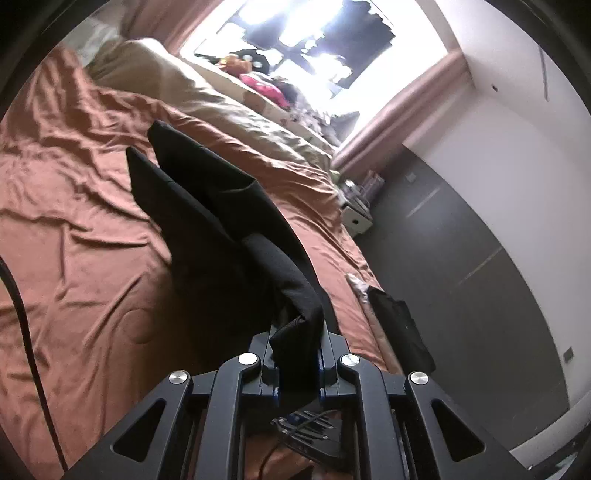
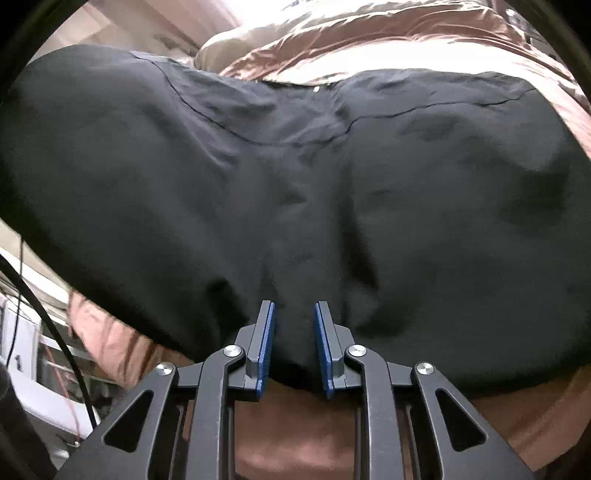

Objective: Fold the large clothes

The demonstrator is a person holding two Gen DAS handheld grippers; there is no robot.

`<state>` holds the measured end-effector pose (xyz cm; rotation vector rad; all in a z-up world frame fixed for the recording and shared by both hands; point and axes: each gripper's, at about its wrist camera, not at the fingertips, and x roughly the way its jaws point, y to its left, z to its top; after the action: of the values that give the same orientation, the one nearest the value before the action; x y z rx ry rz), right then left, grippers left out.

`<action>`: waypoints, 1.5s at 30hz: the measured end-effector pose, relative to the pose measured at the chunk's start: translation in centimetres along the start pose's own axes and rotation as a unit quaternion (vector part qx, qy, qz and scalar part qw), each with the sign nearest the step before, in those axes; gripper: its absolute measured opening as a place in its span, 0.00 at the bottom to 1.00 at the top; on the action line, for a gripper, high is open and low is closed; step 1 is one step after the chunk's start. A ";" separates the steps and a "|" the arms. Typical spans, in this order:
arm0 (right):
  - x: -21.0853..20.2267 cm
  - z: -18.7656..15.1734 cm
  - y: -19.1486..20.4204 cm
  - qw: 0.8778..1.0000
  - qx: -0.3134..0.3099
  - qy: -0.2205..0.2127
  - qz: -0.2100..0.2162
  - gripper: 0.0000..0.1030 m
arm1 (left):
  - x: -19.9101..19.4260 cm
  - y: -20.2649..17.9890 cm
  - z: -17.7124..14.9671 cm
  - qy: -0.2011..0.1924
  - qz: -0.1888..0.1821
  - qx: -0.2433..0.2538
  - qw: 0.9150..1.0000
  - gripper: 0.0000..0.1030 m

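A large black garment (image 2: 295, 177) lies spread over the rust-brown bed sheet (image 2: 406, 40) and fills most of the right wrist view. At the garment's near hem, my right gripper (image 2: 294, 332) has its blue pads (image 2: 267, 343) closed on a bunched fold, and creases fan out from the pinch. In the left wrist view my left gripper (image 1: 295, 347) is shut on another part of the black garment (image 1: 207, 221). It holds that part up off the sheet (image 1: 74, 240), and the cloth runs away from the jaws in a long folded strip down to the bed.
A beige duvet (image 1: 207, 92) is heaped at the head of the bed under a bright window (image 1: 295, 29). A dark flat item (image 1: 399, 332) hangs at the bed's right edge, above grey floor (image 1: 461, 258). A white bedside unit (image 1: 356, 218) stands beyond. Black cables (image 1: 22, 314) (image 2: 55, 325) trail at the left.
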<state>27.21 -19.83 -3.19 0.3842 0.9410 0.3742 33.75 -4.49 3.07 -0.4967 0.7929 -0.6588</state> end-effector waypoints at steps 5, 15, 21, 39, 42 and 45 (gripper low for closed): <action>-4.7 -0.4 -3.0 0.999 0.032 -0.043 0.011 0.37 | 2.9 -3.6 0.2 0.018 -0.013 0.029 0.999 0.13; -15.1 -2.8 -11.0 0.984 0.119 -0.134 0.017 0.64 | 14.4 -10.3 -1.3 0.096 -0.016 0.064 0.993 0.13; -19.7 -5.9 -16.0 0.972 0.166 -0.165 -0.006 0.64 | 22.3 -11.7 -5.4 0.168 -0.007 0.067 0.983 0.13; -24.7 -10.3 -20.0 0.960 0.223 -0.172 -0.011 0.64 | 30.0 -15.2 -11.8 0.256 -0.002 0.094 0.962 0.23; -24.2 -10.0 -20.3 0.960 0.224 -0.170 -0.006 0.65 | 29.6 -15.2 -11.5 0.261 -0.040 0.075 0.962 0.48; -23.5 -9.4 -19.9 0.961 0.219 -0.167 0.005 0.65 | 28.0 -15.2 -10.8 0.246 -0.054 0.072 0.965 0.59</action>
<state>9.65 -46.68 -1.12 0.8306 0.6834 0.0995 34.74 -36.41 -7.50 -0.2424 1.1797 -0.9543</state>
